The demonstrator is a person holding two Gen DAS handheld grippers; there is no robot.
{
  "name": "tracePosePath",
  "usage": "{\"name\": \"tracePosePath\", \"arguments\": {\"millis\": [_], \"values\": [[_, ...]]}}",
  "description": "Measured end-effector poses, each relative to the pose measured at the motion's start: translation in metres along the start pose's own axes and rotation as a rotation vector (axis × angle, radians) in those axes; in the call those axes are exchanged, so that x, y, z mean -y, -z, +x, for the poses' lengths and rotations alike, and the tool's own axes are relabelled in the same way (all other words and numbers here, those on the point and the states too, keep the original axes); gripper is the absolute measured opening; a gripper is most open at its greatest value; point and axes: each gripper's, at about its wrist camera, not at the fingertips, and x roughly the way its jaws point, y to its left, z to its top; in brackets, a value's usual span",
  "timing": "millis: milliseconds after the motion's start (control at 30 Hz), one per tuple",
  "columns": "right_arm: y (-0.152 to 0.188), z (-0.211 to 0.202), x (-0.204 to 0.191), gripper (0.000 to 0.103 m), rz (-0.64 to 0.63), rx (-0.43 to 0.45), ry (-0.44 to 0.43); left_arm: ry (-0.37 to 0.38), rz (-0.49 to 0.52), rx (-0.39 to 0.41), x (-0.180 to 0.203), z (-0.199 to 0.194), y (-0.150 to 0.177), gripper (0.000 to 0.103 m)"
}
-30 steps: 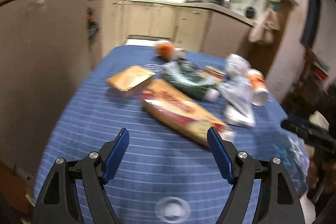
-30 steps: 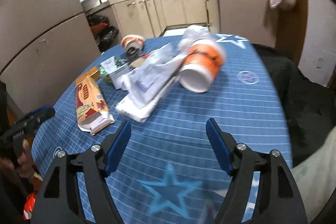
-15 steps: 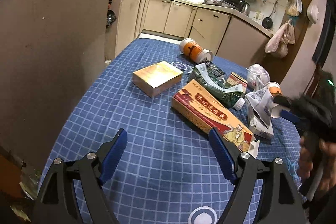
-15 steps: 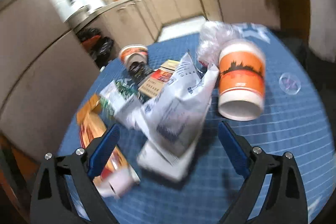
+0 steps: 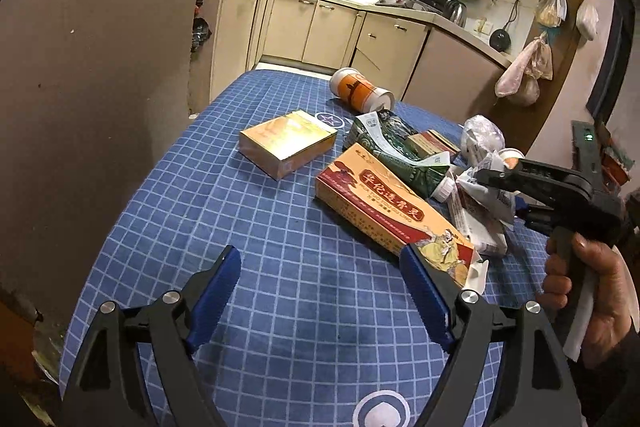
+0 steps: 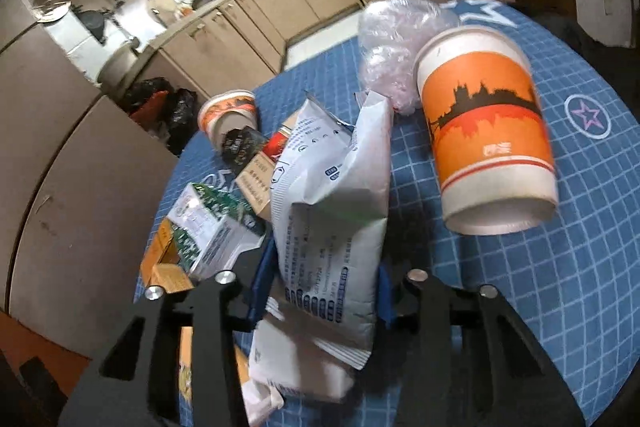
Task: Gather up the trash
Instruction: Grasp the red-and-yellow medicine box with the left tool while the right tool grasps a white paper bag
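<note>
Trash lies on a blue checked tablecloth (image 5: pixel 240 227). My right gripper (image 6: pixel 320 287) is closing its jaws on a white printed packet (image 6: pixel 332 227), with the blue pads pressing both its sides. In the left wrist view the same right gripper (image 5: pixel 492 183) pinches the white packet (image 5: pixel 488 199), with a person's hand (image 5: pixel 588 291) on the handle. My left gripper (image 5: pixel 320 255) stands open over bare cloth. Its right finger is close to the end of a long red-orange box (image 5: pixel 388 207).
An orange paper cup (image 6: pixel 488 131) lies on its side right of the packet, with crumpled clear plastic (image 6: pixel 396 39) behind it. A green carton (image 5: pixel 396 147), a yellow box (image 5: pixel 286 143) and a second cup (image 5: pixel 360 91) lie farther back. Kitchen cabinets (image 5: pixel 332 31) stand beyond the table.
My right gripper rolled, came forward over the white packet and went from wide open to closed around it. The left gripper's view shifted slightly and sharpened; its jaws stay open.
</note>
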Motion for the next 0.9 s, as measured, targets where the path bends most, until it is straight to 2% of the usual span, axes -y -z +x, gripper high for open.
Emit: {"name": "tracePosePath", "arguments": {"millis": [200,267,333,400,500,633,733,900], "values": [[0.018,-0.045,0.006,0.035,-0.025,0.007,-0.093,0.036,-0.007,-0.019,0.011,0.003,0.002,0.082],[0.023,-0.054,0.008,0.035,-0.024,-0.016,-0.115,0.041,0.006,-0.02,0.017,0.003,0.001,0.083],[0.032,-0.072,0.01,0.035,-0.053,0.005,-0.112,0.049,0.008,-0.019,0.024,0.003,-0.001,0.084],[0.038,-0.088,0.013,0.035,-0.076,0.04,-0.087,0.051,0.0,-0.01,0.032,0.003,-0.008,0.088],[0.047,-0.107,0.022,0.035,-0.065,0.056,-0.12,0.067,-0.034,-0.014,0.045,0.01,-0.021,0.095],[0.057,-0.123,0.024,0.035,-0.092,0.065,-0.146,-0.03,-0.038,-0.066,0.07,0.039,-0.035,0.097],[0.064,-0.131,0.026,0.035,-0.105,0.066,-0.161,-0.074,-0.086,-0.11,0.078,0.059,-0.035,0.097],[0.069,-0.136,0.034,0.035,-0.115,0.065,-0.165,-0.152,-0.125,-0.118,0.086,0.083,-0.031,0.097]]}}
